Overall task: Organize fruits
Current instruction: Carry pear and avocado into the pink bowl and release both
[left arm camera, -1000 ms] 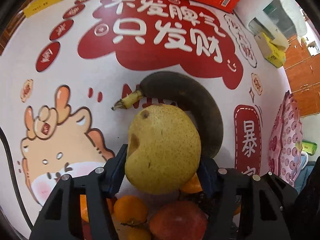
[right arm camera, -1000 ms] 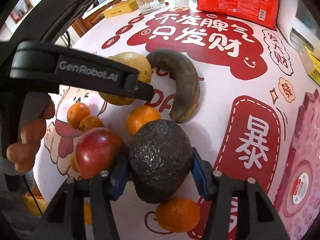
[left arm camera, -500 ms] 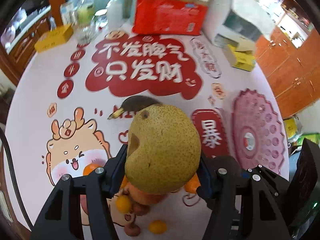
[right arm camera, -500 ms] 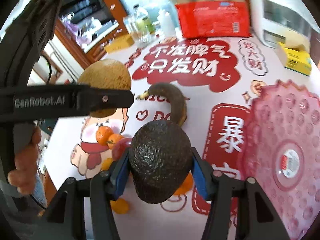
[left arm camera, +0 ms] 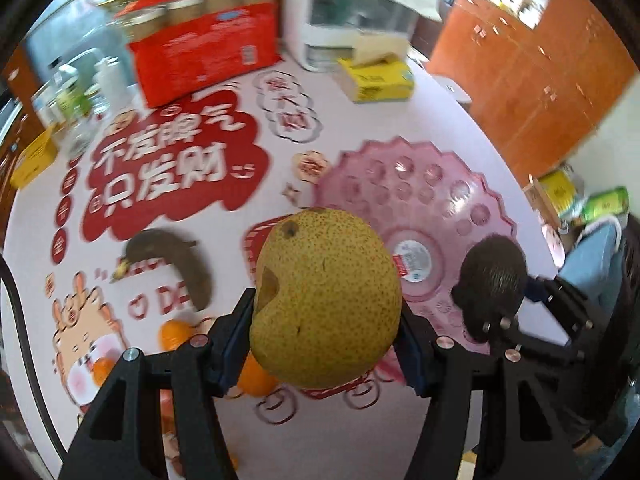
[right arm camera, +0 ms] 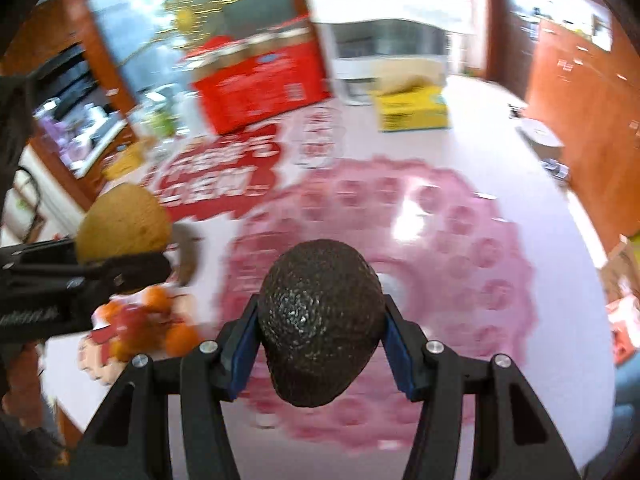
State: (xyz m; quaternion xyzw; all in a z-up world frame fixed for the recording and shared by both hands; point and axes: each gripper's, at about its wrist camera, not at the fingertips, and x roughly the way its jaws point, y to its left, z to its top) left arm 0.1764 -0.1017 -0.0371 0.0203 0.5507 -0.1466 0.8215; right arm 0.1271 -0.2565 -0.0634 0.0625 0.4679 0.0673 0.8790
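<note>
Pear (left arm camera: 326, 298) sits clamped in the left gripper (left arm camera: 326, 336), blue pads pressed on both its sides, jaws spread wide to fit it, held up off the worktop (left arm camera: 248, 436). Avocado (right arm camera: 320, 328) is squeezed the same way in the right gripper (right arm camera: 320, 348), pads tight on its flanks, also in the air. In the left wrist view the avocado shows at 3 o'clock of the pear, w/ the right gripper's black frame under it. Below the pear, at 7–8 o'clock, lie oranges (left arm camera: 174, 328) on the printed worktop; a dark banana (left arm camera: 176, 264) is at 9 o'clock, apart from them. Pink plate (left arm camera: 420, 184) w/ scalloped rim lies beyond both fruits, approx 1 o'clock from the pear and right under/behind the avocado in the right wrist view, which is blurred. Farther back: yellow box (left arm camera: 376, 78) at 12 o'clock, red pack (left arm camera: 204, 48) at 11, white appliance (left arm camera: 352, 12) behind them.
</note>
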